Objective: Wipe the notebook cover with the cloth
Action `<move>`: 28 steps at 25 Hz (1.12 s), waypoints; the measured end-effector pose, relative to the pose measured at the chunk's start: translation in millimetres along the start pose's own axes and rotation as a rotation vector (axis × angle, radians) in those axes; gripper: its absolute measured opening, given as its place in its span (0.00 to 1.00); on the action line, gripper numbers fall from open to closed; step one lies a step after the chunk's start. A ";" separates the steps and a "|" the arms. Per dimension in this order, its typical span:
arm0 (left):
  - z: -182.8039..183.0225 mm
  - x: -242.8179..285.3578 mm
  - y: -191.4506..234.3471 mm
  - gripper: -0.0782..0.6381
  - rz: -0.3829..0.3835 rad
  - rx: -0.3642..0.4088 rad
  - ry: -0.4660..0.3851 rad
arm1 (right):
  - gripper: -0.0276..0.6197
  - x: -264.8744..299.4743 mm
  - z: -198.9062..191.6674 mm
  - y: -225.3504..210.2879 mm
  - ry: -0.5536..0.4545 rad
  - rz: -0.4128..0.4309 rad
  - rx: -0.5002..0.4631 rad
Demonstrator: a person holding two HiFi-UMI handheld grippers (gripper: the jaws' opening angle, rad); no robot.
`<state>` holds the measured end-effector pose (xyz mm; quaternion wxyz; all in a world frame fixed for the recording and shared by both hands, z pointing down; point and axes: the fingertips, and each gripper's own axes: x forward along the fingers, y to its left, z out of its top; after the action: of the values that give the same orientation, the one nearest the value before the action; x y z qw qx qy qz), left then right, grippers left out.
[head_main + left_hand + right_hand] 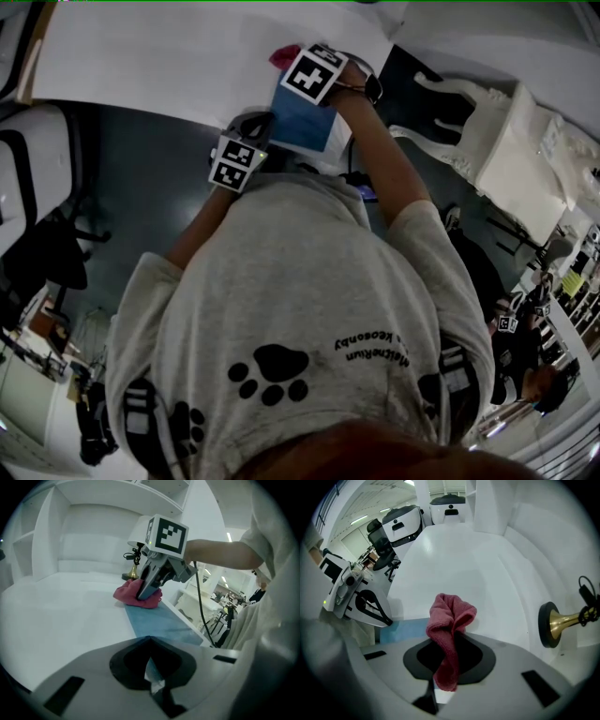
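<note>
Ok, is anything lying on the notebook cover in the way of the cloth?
Nothing visible. The right claw holds the pink cloth at the far end of the blue notebook, and the cover is bare from there to the left claw pinching its near edge.

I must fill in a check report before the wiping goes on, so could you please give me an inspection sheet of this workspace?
Surface: white table, glossy.
Job's things: blue notebook flat near the table's edge; red cloth at its far end.
Clutter: brass object on a black base beyond the cloth.
Grippers: left gripper shut on the notebook's near edge; right gripper shut on the cloth, tips down at the notebook's far end.
Cables: black cable hangs from the right gripper; another sits on the brass object.
Surroundings: white shelves, office chairs.
</note>
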<state>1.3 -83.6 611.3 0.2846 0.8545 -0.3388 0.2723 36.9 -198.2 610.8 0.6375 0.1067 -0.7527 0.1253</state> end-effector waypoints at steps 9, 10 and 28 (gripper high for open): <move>-9.3 -0.1 2.1 0.13 -0.007 -0.002 0.025 | 0.14 -1.3 -23.2 -0.5 0.064 0.017 0.014; -9.7 0.7 2.5 0.13 -0.007 -0.003 0.024 | 0.14 -1.4 -29.2 -2.0 0.070 0.013 0.025; -14.8 -0.3 -2.1 0.13 -0.002 0.015 0.020 | 0.14 -10.6 -122.0 -11.0 0.135 -0.060 0.170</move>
<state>-1.4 -72.3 620.7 0.2817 0.8541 -0.3332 0.2832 156.0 -169.0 619.9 0.6788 0.1740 -0.6912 0.1764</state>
